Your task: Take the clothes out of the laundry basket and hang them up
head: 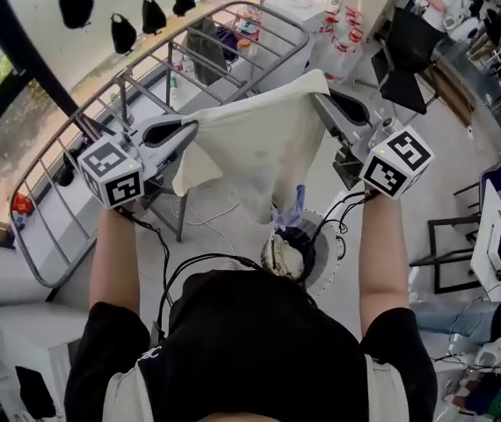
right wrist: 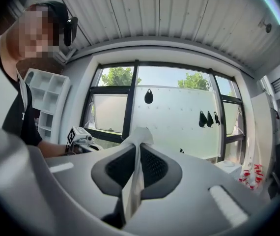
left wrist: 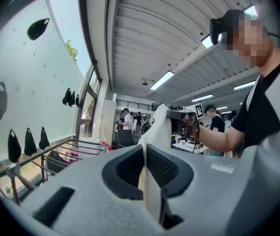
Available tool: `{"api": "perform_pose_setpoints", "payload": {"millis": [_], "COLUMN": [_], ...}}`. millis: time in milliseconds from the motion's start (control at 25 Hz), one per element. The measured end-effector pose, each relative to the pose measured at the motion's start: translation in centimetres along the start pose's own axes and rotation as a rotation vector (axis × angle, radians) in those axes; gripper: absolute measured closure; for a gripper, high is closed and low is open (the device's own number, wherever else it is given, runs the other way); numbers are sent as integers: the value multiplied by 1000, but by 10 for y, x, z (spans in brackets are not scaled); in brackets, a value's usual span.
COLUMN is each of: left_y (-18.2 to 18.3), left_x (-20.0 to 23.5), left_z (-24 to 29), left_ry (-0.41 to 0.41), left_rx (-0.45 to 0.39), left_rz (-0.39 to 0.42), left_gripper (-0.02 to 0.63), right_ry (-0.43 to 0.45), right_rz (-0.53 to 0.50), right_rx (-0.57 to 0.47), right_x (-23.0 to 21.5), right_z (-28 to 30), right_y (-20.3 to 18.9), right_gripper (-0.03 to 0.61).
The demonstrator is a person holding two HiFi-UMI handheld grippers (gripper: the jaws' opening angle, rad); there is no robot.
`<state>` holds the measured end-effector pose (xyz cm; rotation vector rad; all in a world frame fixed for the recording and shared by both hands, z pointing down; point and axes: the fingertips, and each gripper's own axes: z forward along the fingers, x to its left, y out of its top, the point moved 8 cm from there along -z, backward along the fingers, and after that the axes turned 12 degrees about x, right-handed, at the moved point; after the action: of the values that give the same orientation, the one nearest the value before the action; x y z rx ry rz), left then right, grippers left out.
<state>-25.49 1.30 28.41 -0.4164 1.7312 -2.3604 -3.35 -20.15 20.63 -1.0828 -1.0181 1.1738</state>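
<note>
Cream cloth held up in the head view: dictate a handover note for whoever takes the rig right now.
Left tongs: shut on one corner of the cream cloth.
Right tongs: shut on the other corner.
Cloth hangs stretched between them, above the laundry basket, facing the drying rack.
Done: cloth lifted out of the basket.
Left: drape it over the rack; more items seem to lie in the basket.

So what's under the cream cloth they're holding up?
The round laundry basket, a bluish garment at its rim. The cloth hides part of the drying rack; the basket's contents are too dark to tell.
</note>
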Motion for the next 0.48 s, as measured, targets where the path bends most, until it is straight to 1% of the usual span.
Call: {"api": "perform_pose_setpoints", "payload": {"millis": [80, 160, 280, 400, 480], "left_y": [-9, -13, -19, -27, -33], "left_x": [-6, -9, -16, -49, -72], "left_z": [-12, -22, -43, -70, -87], "left_ry": [-16, -10, 67, 136, 187], "left_rx": [-34, -54, -90, -130, -130], "left_rz": [-32, -43, -63, -78, -78], "left_gripper": [592, 592, 592, 589, 595], "right_ry": [37, 69, 146, 230, 274], "right_rz": [-43, -80, -130, -142, -138], "right_rx": [-3, -8, -8, -12, -36], "right_x": [8, 17, 29, 39, 44], "right_z": [10, 22, 45, 53, 51], "right_y": [23, 43, 64, 74, 82], "right_gripper": [555, 555, 555, 555, 555]}}
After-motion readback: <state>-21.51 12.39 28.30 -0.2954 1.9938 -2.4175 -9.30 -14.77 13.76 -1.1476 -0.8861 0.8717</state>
